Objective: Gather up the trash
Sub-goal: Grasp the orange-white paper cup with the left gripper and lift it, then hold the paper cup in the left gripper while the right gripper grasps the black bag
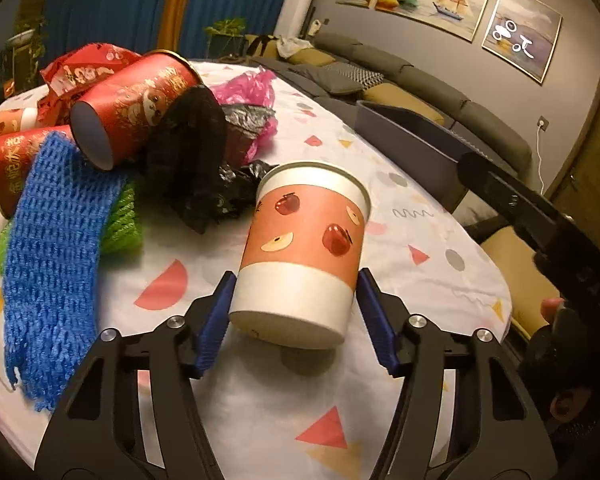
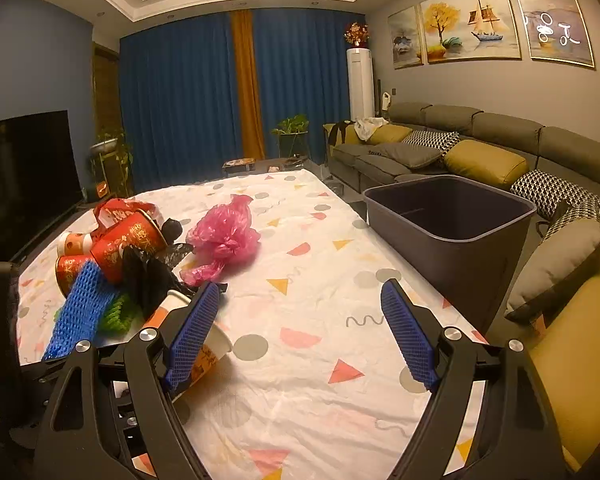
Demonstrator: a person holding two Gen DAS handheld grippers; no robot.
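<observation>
My left gripper (image 1: pixel 294 312) is shut on a paper cup with apple prints (image 1: pixel 304 248) and holds its white base just above the tablecloth, tilted. The cup partly shows in the right wrist view (image 2: pixel 216 350), behind my left blue pad. My right gripper (image 2: pixel 300 332) is open and empty above the table. A trash pile lies at the left: red cups (image 1: pixel 134 106), blue foam net (image 1: pixel 52 248), green net (image 1: pixel 124 216), black bag (image 1: pixel 192 152), pink bag (image 2: pixel 226 236). The dark bin (image 2: pixel 452 216) stands beside the table's right edge.
The table wears a white cloth with coloured shapes (image 2: pixel 300 280). A grey sofa with cushions (image 2: pixel 460 148) runs along the right wall behind the bin. A TV (image 2: pixel 24 176) stands at the left, and blue curtains (image 2: pixel 180 92) hang at the back.
</observation>
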